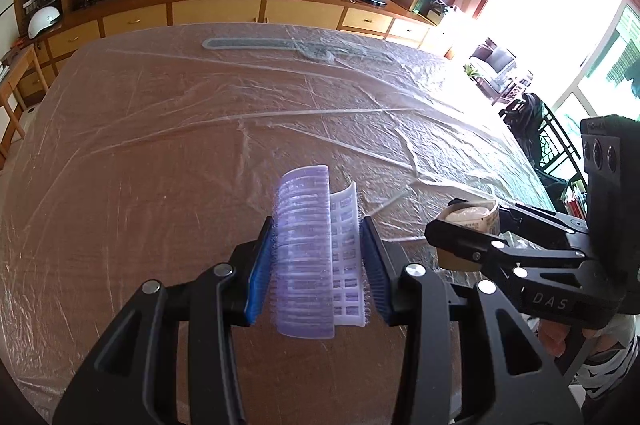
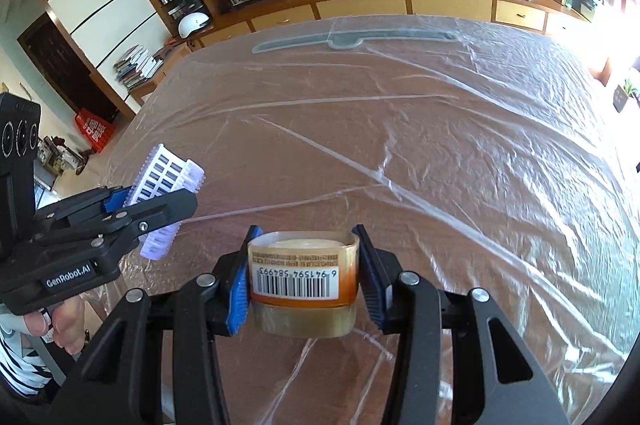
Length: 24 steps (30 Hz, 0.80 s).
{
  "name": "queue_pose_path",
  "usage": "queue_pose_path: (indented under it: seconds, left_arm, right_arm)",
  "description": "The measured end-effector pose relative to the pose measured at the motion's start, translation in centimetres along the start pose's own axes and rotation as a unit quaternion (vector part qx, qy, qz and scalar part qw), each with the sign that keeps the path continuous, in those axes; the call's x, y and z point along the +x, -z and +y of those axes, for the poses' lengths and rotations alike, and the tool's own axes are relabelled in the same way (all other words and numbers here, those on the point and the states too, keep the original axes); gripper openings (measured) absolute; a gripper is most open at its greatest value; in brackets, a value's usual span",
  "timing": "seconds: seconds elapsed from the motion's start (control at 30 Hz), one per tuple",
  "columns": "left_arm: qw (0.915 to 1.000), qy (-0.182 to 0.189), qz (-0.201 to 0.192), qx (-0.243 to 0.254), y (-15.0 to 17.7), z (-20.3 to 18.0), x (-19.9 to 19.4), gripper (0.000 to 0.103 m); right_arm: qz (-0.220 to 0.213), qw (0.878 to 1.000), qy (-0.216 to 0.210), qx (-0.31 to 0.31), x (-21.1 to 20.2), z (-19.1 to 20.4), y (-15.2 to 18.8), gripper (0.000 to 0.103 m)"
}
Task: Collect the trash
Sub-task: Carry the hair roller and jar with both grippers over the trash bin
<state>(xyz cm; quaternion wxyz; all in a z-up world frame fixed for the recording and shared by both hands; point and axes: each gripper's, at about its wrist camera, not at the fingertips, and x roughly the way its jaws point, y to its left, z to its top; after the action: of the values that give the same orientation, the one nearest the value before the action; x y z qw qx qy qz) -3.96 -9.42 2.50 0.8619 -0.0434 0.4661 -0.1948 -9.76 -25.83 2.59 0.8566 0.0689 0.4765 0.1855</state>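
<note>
I hold two pieces of trash now, one in each hand-held gripper, both lifted above the tabletop (image 1: 140, 129), which is covered with a thin, wrinkled plastic sheet (image 2: 460, 153).

The left hand-held gripper (image 1: 320, 265) is clamped on a hair roller (image 1: 308, 257), a pale purple plastic tube with slots and small bristles, and with a white inner piece that comes out on one side. I judge it very light and a little springy. The blue pads (image 1: 260, 273) press on its two sides, and the bristles should help against slipping. Because the tube is hollow and open, too much pressure could bend it or push the white piece out, so a grip at the middle of its length seems best to me.

The right hand-held gripper (image 2: 304, 277) is clamped on a small roll of tape (image 2: 302, 277), with an orange label and a barcode on its outer face. It looks stiff and light, but the surface is smooth and shiny, so I think it can slide or turn between the pads. Here the grip on the two opposite sides of the ring seems correct.

A long flat grey piece (image 2: 352, 39) lies at the far edge of the tabletop, under the sheet I think. I see no bin in either view.
</note>
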Motion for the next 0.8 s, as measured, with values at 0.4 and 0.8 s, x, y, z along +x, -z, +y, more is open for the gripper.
queue_pose_path:
  seconds: [0.4,0.8]
  left_arm:
    - [0.9988,0.024,-0.003,0.041,2.8,-2.0,-2.7,0.043]
    - [0.9986,0.015,-0.014,0.049,8.2,-5.8,-7.1,0.043]
  right_arm:
    - [-0.015,1.0,0.0,0.004,-3.1,1.5,2.9,0.045]
    - [-0.019,0.999,-0.038,-0.013,-7.8,1.8,8.4,0.045]
